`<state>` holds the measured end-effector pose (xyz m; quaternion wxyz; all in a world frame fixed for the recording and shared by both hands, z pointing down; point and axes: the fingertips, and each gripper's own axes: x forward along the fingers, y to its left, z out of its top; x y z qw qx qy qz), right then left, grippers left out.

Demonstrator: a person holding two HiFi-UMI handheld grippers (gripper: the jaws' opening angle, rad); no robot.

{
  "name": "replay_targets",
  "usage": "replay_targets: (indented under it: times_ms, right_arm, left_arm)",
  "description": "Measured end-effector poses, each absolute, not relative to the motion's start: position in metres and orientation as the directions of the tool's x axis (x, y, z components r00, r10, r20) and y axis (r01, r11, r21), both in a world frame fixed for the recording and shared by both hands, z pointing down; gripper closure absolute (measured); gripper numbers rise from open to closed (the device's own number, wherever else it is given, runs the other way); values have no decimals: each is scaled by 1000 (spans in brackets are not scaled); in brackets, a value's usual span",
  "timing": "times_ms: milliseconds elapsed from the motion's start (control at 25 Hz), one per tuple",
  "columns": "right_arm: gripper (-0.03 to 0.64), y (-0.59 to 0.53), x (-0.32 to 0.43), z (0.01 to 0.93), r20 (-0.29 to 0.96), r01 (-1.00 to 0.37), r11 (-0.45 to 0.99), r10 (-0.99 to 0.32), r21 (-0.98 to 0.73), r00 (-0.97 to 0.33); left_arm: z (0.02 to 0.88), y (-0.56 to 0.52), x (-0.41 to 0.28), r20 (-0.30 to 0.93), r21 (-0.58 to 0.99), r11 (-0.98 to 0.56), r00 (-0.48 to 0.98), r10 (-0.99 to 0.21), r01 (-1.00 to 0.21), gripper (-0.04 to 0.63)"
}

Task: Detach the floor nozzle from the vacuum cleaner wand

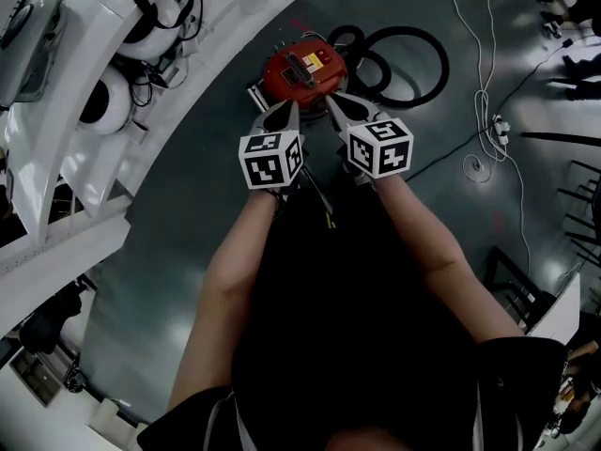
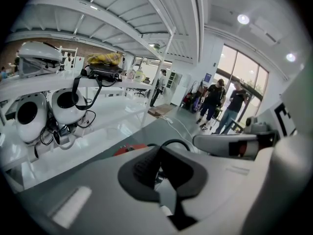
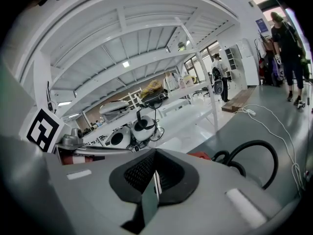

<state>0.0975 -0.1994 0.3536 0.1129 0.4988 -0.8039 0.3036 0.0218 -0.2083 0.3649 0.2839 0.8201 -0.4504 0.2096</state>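
Observation:
A red vacuum cleaner body (image 1: 303, 70) sits on the grey floor, with its black hose (image 1: 408, 64) coiled to the right of it. I cannot make out a wand or a floor nozzle. My left gripper (image 1: 282, 116) and right gripper (image 1: 343, 103) hang side by side just in front of the red body, both shut with nothing between the pads. The left gripper view shows its shut jaws (image 2: 157, 168), the red body (image 2: 129, 149) beyond them and the right gripper (image 2: 230, 145) beside. In the right gripper view the jaws (image 3: 154, 177) are also shut, with the hose (image 3: 254, 151) behind.
A white rack (image 1: 113, 186) with round white devices (image 1: 103, 101) curves along the left. A white cable and power strip (image 1: 498, 130) lie on the floor at the right. Dark furniture (image 1: 512, 285) stands at the right edge. People (image 2: 215, 99) stand far off by glass doors.

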Motion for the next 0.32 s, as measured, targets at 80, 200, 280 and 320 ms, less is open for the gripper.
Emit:
replay_targets:
  times_ms: [80,200,280,320]
  right_arm:
    - [620,-199,97,355,485,-870,314,-734,-379,-476]
    - [620,-199,95,357,485,-870,313,-733,-382,-477]
    - [620,-199,94,357,485,-869,315,-732,-382,-479]
    - [620,-199,93,357,485,-868,316,-731,-383,-480]
  left_arm:
    - [366,-207,21,602,275,-435,506,-617,-857,584]
    - [368,-206,19,606,271,-439,506,-613,-857,585]
    - [369,-206,18,609,270,-438,505,-612,-857,584]
    - [369,-206,17,610,270,-438,504,-611,-858,585]
